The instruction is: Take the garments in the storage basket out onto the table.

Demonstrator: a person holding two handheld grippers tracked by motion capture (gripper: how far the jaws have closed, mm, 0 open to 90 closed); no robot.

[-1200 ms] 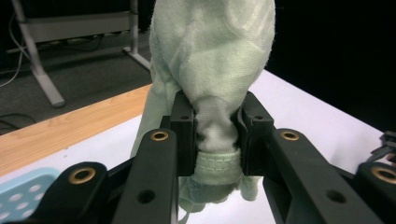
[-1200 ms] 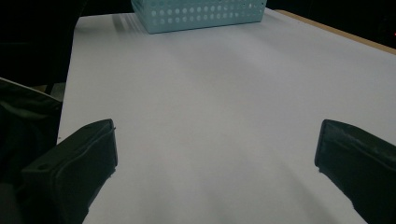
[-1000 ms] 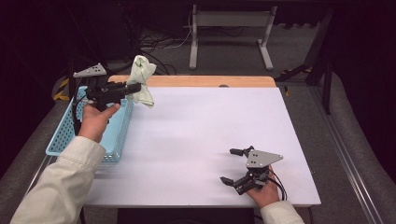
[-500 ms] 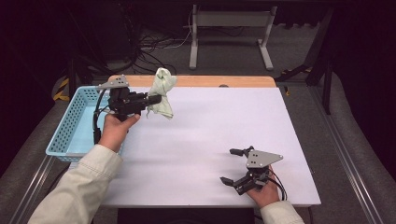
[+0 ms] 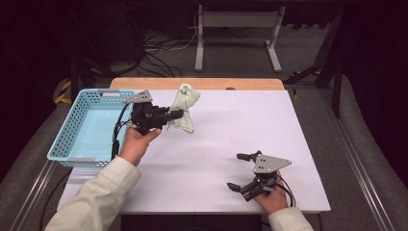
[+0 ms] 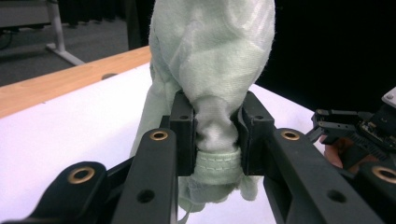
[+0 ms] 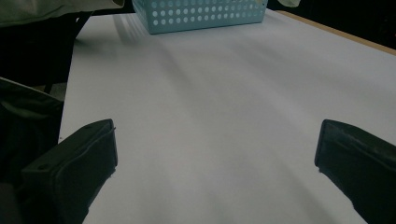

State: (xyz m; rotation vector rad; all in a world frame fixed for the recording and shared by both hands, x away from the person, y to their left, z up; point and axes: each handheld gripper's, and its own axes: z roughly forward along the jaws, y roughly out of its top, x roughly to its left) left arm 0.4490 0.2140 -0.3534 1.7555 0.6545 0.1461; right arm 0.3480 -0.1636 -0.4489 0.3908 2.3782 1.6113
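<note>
Cloth out of the basket, not yet set down

The left gripper is clamping a bunched pale green cloth above the white table, right of the blue basket; the right gripper is resting wide open, holding nothing, at the near right.

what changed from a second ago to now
The left gripper, shut on the pale green cloth throughout, carried it from above the blue basket out over the white table, rightward in the high view. The cloth now hangs clear of the basket. The right gripper stayed put near the table's front edge, jaws wide open with nothing between them. The basket did not move.
</note>
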